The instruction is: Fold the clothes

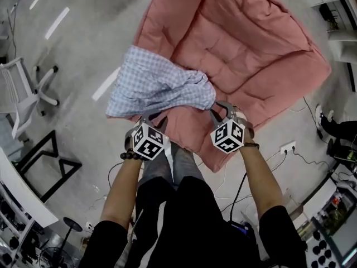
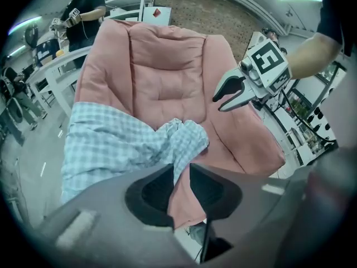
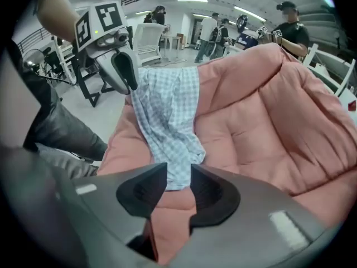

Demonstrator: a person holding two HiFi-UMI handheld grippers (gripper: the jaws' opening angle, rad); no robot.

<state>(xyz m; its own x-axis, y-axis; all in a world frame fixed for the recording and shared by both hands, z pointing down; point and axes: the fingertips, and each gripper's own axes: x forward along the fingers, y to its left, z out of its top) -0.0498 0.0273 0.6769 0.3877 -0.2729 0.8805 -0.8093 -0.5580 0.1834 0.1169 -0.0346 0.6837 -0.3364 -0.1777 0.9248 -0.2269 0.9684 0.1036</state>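
Right gripper view: garment [image 3: 167, 110] between tongs [image 3: 179, 175]

Crumpled checked shirt [image 1: 159, 85], pink quilt [image 1: 251, 49] beneath

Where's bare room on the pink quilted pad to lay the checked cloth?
Bare: the pink quilted pad from its centre to the far and right edges. Crowded: its near-left part, under the blue-checked cloth held by left gripper and right gripper.

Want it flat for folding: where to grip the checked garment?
By its near edge, one end per gripper, from the person's side: the checked garment lies bunched on the pink quilt, and the left gripper and right gripper pinch that edge.
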